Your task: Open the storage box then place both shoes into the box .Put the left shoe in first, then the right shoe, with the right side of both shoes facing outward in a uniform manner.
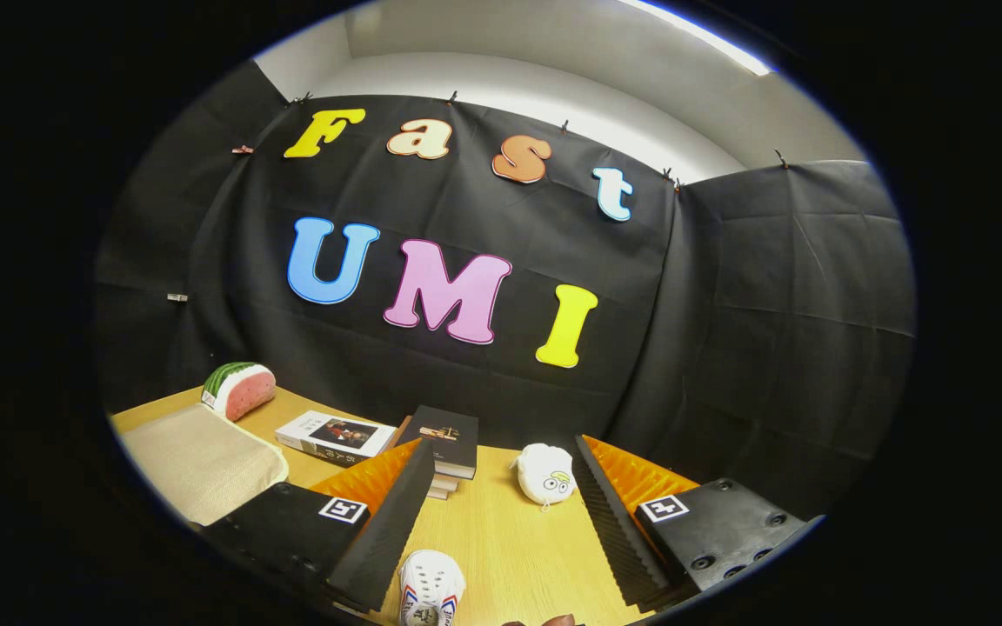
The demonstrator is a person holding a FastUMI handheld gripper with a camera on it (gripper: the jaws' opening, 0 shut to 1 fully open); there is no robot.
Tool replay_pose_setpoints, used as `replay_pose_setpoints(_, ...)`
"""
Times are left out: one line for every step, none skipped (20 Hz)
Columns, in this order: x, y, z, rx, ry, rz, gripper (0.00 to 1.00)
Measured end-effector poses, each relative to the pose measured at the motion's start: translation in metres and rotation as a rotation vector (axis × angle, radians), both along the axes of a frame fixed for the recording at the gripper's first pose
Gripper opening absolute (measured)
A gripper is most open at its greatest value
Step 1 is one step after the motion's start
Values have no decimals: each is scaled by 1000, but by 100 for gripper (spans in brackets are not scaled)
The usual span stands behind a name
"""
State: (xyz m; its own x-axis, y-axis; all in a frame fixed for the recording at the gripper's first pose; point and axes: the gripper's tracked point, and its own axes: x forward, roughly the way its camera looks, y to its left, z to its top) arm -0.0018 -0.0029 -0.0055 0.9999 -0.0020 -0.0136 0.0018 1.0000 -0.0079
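My gripper [501, 522] is open, its two black fingers with orange backing spread wide above the wooden table [510, 539]. The ribbed left finger [384, 530] and right finger [614, 522] have nothing pressed between them. A white shoe [430, 591] with red and blue trim lies on the table low between the fingers, close to the left one, with only its toe end in view. A small dark brown edge shows just right of the shoe at the very bottom; I cannot tell what it is.
A white plush toy with a cartoon face [546, 474] sits ahead between the fingertips. Stacked books [444, 443] and another book [334, 436] lie beyond the left finger. A watermelon-slice cushion [238, 389] and a beige mat [201, 465] are at the far left.
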Motion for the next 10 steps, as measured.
replay_pose_setpoints(0,0,-1,-2,2,2,97)
replay_pose_setpoints(-1,1,-1,-4,5,2,97)
replay_pose_setpoints(-1,1,-1,-5,5,3,97)
replay_pose_setpoints(-1,1,0,-3,4,4,97)
replay_pose_setpoints(0,3,1,2,3,8,97)
replay_pose_setpoints(0,6,1,8,6,20,97)
replay_pose_setpoints(-1,10,0,14,12,36,97)
replay_pose_setpoints(0,15,-1,20,22,58,97)
replay_pose_setpoints(0,22,-4,27,34,87,97)
replay_pose_setpoints(0,29,-5,38,45,117,97)
